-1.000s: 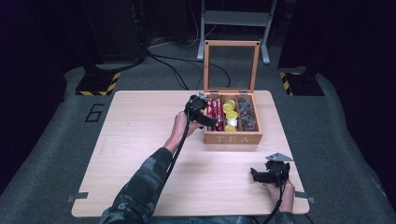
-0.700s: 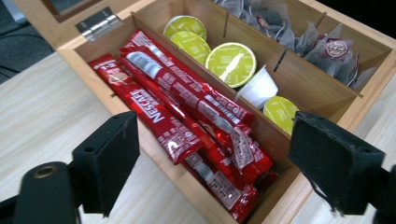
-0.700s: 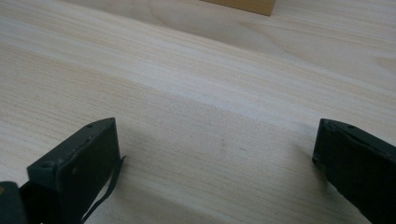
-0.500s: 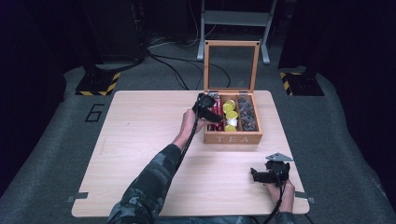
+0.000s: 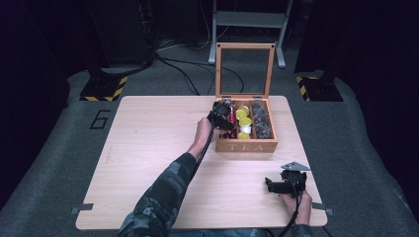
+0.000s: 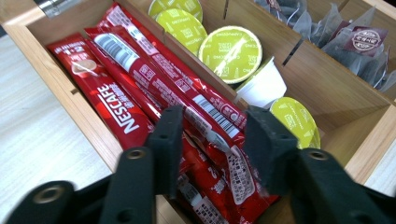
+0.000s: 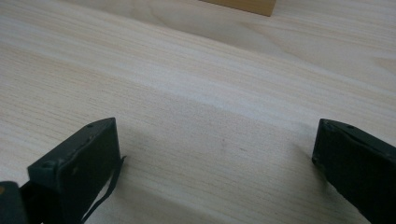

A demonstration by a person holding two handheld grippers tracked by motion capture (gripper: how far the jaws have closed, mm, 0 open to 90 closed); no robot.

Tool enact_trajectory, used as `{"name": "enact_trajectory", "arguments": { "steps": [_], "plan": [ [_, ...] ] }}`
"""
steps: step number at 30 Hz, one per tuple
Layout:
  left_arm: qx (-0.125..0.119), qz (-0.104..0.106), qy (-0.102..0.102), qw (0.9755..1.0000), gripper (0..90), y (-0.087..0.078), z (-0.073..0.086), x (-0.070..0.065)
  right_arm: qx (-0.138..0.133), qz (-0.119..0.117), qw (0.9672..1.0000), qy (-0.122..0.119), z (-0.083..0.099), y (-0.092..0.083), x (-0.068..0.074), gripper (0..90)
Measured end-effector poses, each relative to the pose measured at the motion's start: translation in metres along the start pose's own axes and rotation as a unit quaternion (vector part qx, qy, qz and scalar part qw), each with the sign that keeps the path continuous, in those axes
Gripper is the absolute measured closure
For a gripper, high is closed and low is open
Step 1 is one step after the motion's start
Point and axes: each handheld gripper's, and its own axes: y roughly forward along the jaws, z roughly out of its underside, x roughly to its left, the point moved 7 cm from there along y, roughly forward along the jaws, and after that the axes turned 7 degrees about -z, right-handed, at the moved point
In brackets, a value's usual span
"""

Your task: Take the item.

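Pale wooden table (image 5: 148, 163) (dark surroundings)

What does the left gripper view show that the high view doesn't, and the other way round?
Left gripper view alone: the Nescafe print and barcodes on the red sachets, and the open jaws of the left gripper straddling one of them. High view alone: the box's raised glass lid, the TEA lettering on its front, the right gripper low over the table, and the camouflage sleeve. Both: the wooden tea box, green-lidded capsules and grey tea bags.
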Motion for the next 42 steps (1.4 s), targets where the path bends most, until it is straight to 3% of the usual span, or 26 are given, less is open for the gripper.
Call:
{"name": "enact_trajectory", "arguments": {
  "steps": [11, 19, 29, 39, 42],
  "plan": [
    [0.02, -0.002, -0.013, 0.9997, 72.7, 0.003, 0.005, 0.001, 0.0, -0.001, 1.0, 0.001, 0.0, 0.0, 0.0, 0.3],
    [0.021, -0.01, -0.029, 0.9993, 81.3, 0.007, 0.007, 0.003, -0.001, 0.002, 1.0, 0.001, 0.0, 0.0, 0.0, 0.4],
    [0.002, -0.011, -0.054, 0.9985, 86.6, 0.0, 0.005, 0.007, -0.001, 0.001, 1.0, 0.001, 0.0, 0.0, 0.0, 0.5],
    [-0.023, 0.001, -0.06, 0.9979, 86.9, -0.021, 0.006, 0.011, -0.001, 0.001, 1.0, 0.003, 0.0, 0.0, 0.0, 0.5],
    [-0.028, 0.004, -0.053, 0.9982, 86.9, -0.027, 0.008, 0.013, -0.001, 0.001, 1.0, 0.003, 0.0, 0.0, 0.0, 0.5]
  ]
}}
